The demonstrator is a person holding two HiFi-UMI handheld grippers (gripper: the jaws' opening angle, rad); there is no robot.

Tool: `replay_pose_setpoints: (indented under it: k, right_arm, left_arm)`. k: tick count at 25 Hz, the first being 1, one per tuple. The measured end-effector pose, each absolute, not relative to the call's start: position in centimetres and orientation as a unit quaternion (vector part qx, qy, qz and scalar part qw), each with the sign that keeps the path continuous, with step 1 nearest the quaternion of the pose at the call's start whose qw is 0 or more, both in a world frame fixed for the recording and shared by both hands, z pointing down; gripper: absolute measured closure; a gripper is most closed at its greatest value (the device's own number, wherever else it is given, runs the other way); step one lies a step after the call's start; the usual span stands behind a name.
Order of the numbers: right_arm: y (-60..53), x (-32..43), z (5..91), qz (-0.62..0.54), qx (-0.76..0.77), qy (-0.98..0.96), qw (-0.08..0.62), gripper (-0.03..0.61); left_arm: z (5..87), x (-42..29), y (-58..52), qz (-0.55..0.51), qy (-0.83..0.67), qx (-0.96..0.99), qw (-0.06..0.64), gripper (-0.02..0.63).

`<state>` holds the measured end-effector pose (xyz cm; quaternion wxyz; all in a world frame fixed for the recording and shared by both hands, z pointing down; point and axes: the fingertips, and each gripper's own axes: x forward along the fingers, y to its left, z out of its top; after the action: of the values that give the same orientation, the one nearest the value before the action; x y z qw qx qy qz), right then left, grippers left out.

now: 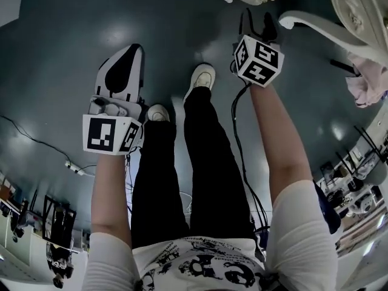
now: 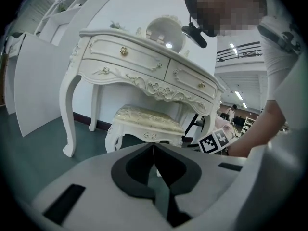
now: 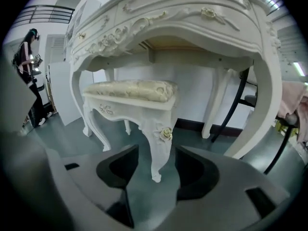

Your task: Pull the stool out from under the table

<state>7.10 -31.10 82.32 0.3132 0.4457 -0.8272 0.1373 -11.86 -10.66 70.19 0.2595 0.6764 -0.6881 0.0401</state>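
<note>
The white carved stool (image 3: 130, 93) with a cream cushion stands under the ornate white dressing table (image 3: 192, 18). In the right gripper view my right gripper (image 3: 156, 165) is open, and the stool's near front leg (image 3: 161, 148) shows in the gap between its jaws, some way beyond the tips and untouched. In the left gripper view the stool (image 2: 149, 119) sits beneath the table (image 2: 144, 66), farther off, and my left gripper (image 2: 154, 148) is shut with nothing in it. In the head view both the left gripper (image 1: 129, 52) and the right gripper (image 1: 257, 24) hang low over the dark floor.
A white board (image 2: 36, 81) leans against the wall left of the table. A black frame (image 3: 240, 105) with pink cloth (image 1: 367, 83) stands to the table's right. Cables (image 1: 76, 168) lie on the floor behind. My shoes (image 1: 203, 77) are between the grippers.
</note>
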Motion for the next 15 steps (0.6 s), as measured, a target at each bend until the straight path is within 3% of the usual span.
replay_pose_setpoints:
  k: [5, 15]
  right_arm:
    - [-34.0, 5.7, 85.1, 0.124, 0.454, -0.827, 0.306, 0.304]
    - [-38.5, 3.9, 88.0, 0.096, 0.477, -0.808, 0.332, 0.298]
  left_arm:
    - [72.1, -12.8, -12.8, 0.047, -0.689, 0.682, 0.242, 0.592]
    - [73.3, -12.3, -15.9, 0.047, -0.681, 0.7, 0.211, 0.592]
